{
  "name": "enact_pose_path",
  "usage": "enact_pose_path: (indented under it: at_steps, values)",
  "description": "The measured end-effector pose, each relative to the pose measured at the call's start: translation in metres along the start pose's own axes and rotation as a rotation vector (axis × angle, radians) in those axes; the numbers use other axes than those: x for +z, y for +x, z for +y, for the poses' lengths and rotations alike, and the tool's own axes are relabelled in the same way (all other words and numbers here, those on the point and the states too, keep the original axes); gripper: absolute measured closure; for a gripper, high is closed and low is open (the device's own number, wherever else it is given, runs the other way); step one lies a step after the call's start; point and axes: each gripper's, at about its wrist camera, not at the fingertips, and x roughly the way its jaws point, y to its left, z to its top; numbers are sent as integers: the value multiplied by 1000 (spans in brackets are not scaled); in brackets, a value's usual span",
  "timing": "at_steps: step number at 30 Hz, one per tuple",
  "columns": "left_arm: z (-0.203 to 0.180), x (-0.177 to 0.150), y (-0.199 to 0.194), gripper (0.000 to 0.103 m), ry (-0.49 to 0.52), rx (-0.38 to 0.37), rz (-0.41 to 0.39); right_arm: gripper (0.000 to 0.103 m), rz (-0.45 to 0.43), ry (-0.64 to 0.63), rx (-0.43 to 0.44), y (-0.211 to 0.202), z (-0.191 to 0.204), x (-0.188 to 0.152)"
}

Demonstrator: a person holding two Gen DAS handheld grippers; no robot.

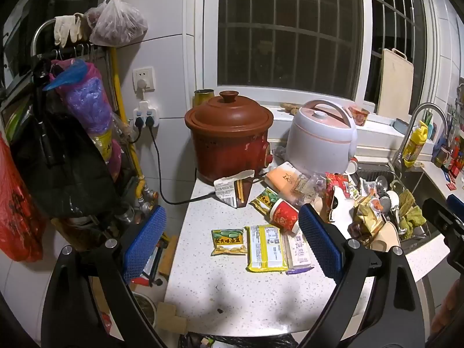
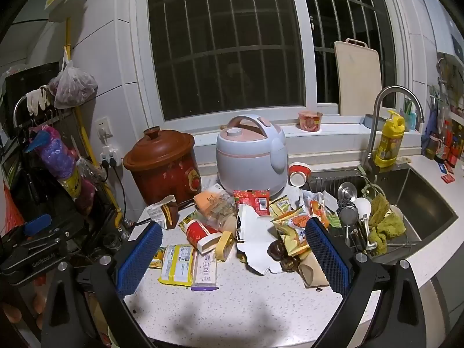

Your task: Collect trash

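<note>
Both your left tongs (image 1: 232, 249) and right tongs (image 2: 233, 253) hang spread wide and empty above the white speckled table (image 1: 246, 295). The trash lies in a heap ahead, between the brown clay cooker (image 1: 229, 133) and the sink (image 2: 417, 203). Nearest you lie the flat yellow wrapper (image 1: 265, 248) and the small green snack packet (image 1: 228, 241). Both look feather-light, slick and crinkly, so pinch each by a raised edge. The tipped red paper cup (image 1: 284, 213) would probably crush easily; take it lightly across the rim.
</note>
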Motion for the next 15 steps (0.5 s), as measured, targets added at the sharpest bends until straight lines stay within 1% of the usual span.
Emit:
enact_pose_path:
  at_steps: [15]
  values:
    - [0, 0, 0, 13, -3, -3, -2, 5, 0, 8, 2, 3, 0, 0]
